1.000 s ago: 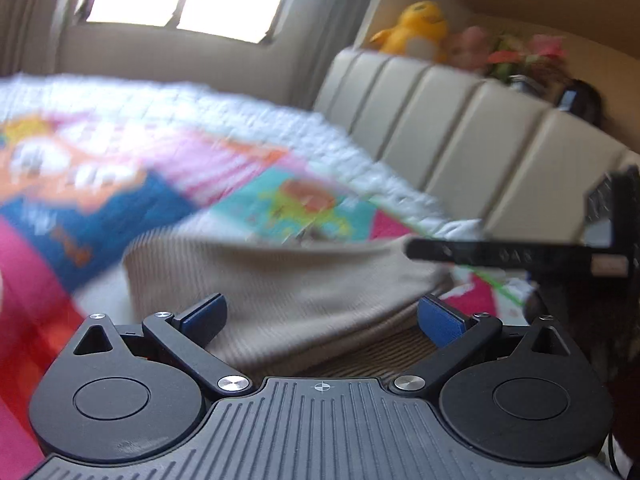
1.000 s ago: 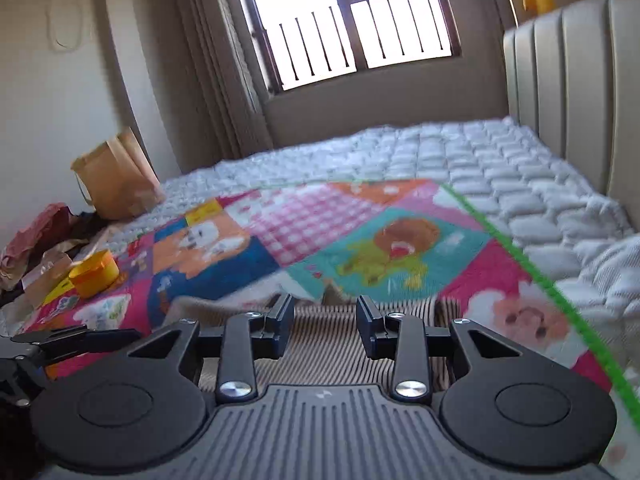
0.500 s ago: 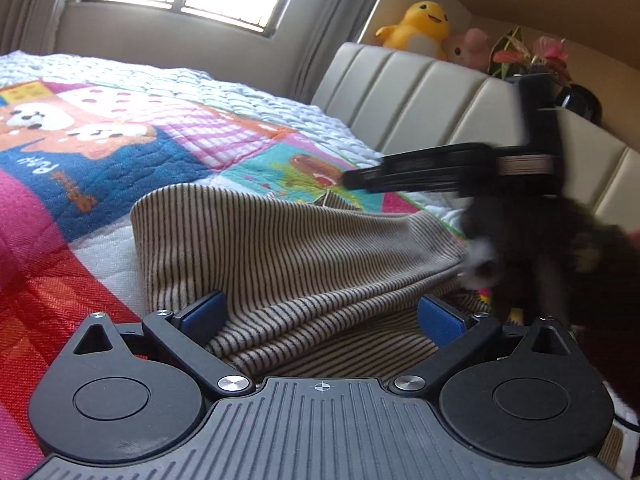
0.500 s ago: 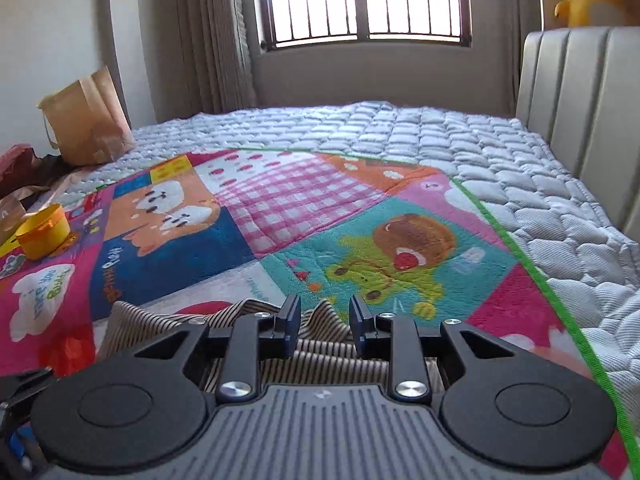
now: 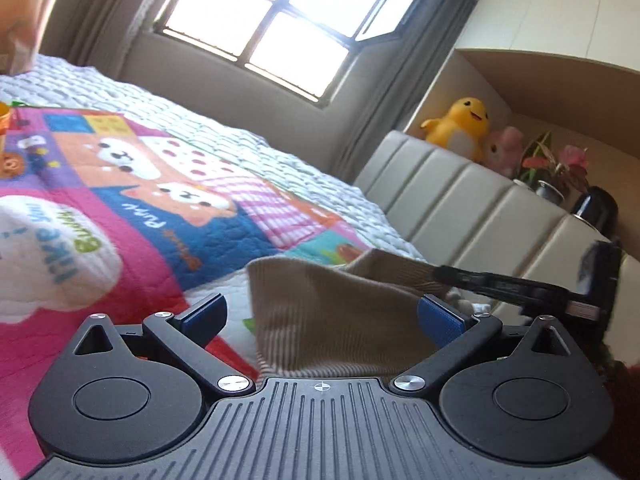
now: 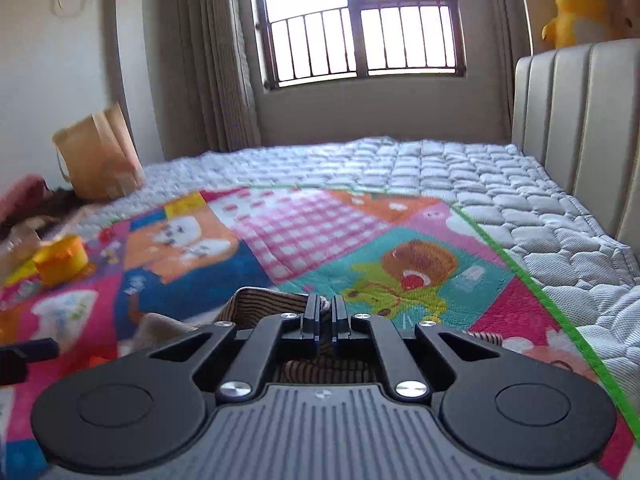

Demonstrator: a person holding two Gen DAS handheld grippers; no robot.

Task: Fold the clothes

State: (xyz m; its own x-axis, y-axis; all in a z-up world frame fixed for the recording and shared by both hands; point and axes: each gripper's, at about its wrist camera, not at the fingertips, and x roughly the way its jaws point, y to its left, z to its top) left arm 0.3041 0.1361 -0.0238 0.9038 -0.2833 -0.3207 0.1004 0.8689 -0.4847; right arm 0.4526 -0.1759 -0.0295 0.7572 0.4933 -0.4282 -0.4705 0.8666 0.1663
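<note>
A brown-and-cream striped garment [image 5: 336, 312] lies bunched on the colourful patchwork quilt [image 5: 168, 216]. My left gripper [image 5: 322, 316] hovers just over it, open, its blue pads [image 5: 440, 320] wide apart with the cloth between and below them. My right gripper [image 6: 327, 312] is shut on an upper fold of the striped garment [image 6: 268, 308], lifting that edge. In the left wrist view the right gripper [image 5: 516, 284] reaches in from the right at the garment's far edge.
The padded headboard [image 5: 460, 208] runs along the right, with a yellow plush toy [image 5: 460, 128] and plants on its ledge. A paper bag [image 6: 100, 156], an orange round tub [image 6: 60, 258] and a pile of clothes sit at the bed's far left.
My right gripper has closed from partly open onto the garment's fold. The left gripper has tilted upward and swung left, staying open above the cloth.
</note>
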